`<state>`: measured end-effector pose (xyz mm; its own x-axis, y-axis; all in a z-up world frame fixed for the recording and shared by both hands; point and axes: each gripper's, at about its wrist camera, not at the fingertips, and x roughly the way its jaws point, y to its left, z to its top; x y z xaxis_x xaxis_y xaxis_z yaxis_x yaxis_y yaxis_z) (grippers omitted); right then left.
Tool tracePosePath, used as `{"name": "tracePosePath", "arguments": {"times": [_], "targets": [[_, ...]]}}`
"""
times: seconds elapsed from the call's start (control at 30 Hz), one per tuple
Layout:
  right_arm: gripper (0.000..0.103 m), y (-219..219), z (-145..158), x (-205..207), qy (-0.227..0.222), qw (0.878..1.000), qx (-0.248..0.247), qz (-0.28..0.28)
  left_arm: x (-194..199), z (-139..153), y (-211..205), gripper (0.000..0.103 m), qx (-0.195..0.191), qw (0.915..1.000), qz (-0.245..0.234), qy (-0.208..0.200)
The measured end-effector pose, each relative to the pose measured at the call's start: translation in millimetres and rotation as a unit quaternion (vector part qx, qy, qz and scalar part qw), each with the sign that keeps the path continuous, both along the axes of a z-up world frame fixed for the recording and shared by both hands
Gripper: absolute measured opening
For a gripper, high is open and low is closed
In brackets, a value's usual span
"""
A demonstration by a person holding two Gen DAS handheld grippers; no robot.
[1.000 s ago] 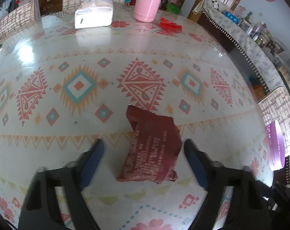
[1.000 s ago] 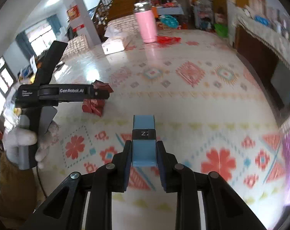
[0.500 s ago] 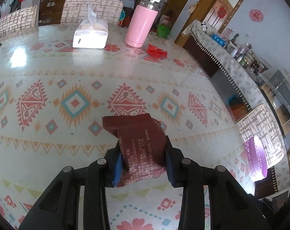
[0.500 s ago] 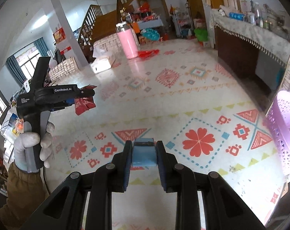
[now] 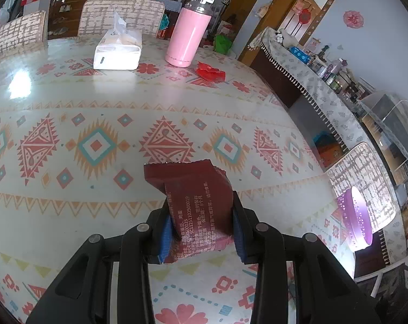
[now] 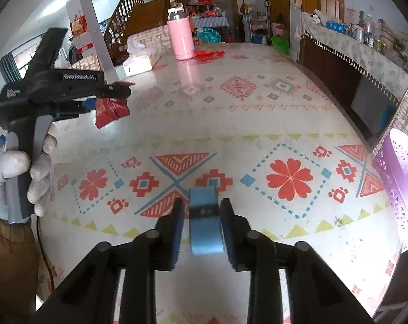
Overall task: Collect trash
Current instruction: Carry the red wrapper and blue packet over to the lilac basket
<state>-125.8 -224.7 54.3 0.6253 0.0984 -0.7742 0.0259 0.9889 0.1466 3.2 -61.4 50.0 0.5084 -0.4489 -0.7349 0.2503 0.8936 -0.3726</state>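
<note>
While my left gripper (image 5: pixel 201 224) clamps the dark red wrapper (image 5: pixel 195 205) clear above the patterned table (image 5: pixel 95 108), my right gripper (image 6: pixel 201 226) is opening, a blue packet (image 6: pixel 205 224) between its pads with a gap on the left side. Beside the table's right edge stands a purple basket (image 6: pixel 403 178), its contents hidden by glare.

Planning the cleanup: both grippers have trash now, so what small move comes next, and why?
Probably carry the dark red wrapper, clamped in the left gripper, toward the purple basket at the table's right edge. The right gripper is opening around its blue packet.
</note>
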Motion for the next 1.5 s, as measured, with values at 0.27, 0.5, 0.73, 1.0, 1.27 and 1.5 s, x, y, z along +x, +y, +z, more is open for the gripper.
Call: {"name": "tracePosePath", "arguments": {"times": [0.27, 0.5, 0.73, 1.0, 1.27, 1.5], "targets": [[0.053, 6.2, -13.7, 5.8, 0.012, 1.0, -0.015, -0.003, -0.6, 0.2, 0.3, 0.036, 0.002, 1.0, 0.001, -0.001], [0.029, 12.0, -15.2, 11.3, 0.006, 0.998, -0.054, -0.008, -2.9, 1.9, -4.6, 0.036, 0.018, 0.9998, 0.0, -0.01], [0.029, -6.4, 3.6, -2.9, -0.02, 0.999, -0.023, -0.024, -3.3, 0.1, -8.0, 0.036, 0.027, 0.9995, 0.004, -0.016], [0.029, -38.0, 31.1, -43.8, -0.066, 0.997, 0.01, -0.043, -16.6, 17.4, -7.4, 0.036, 0.014, 0.9985, 0.006, -0.052], [0.029, -67.5, 41.1, -70.2, -0.095, 0.993, 0.045, -0.058, -72.5, 49.1, -19.0, 0.036, 0.027, 0.9957, -0.012, -0.088], [0.029, -77.8, 36.0, -79.4, -0.1, 0.991, 0.059, -0.071, -119.4, 79.1, -37.6, 0.036, 0.062, 0.9886, -0.029, -0.134]]}}
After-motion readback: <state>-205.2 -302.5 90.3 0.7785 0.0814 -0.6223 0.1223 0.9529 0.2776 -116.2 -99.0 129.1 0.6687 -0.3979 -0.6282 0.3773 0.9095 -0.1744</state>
